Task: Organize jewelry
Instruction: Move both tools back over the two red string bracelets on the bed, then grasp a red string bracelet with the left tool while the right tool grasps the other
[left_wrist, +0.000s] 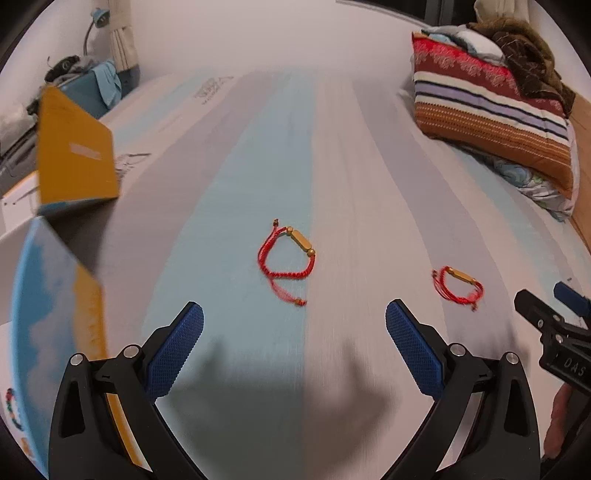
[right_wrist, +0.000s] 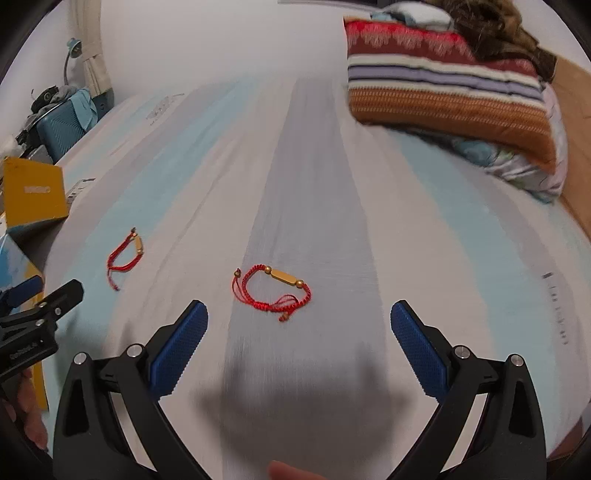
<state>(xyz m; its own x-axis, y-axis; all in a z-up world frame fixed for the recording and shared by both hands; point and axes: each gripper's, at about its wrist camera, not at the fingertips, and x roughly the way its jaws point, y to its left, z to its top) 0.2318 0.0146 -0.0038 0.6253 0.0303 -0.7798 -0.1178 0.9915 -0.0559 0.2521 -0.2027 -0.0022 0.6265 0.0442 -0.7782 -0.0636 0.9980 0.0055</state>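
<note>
Two red-cord bracelets flat on striped bedsheet (left_wrist: 332, 166), well apart.

L gripper (left_wrist: 294, 338): jaws wide, holding nothing. L bracelet (left_wrist: 286, 258) dead ahead of its fingertips, near but not touching; gold bar on far right side, long axis slanting down to the right, loose cord tail trailing toward fingers.

R gripper (right_wrist: 299, 338): jaws wide too, nothing held. R bracelet (right_wrist: 272, 291) just ahead, slightly left of centre; gold bar roughly crosswise, tails toward jaws.

Each bracelet nearest own-side gripper; looks like approach stage, nothing sorted yet.

Surroundings: yellow box (left_wrist: 75, 155) w/ open lid far left, likely destination. Striped pillow (left_wrist: 491, 114) far right, off path. No obstruction between fingers and either bracelet.
</note>
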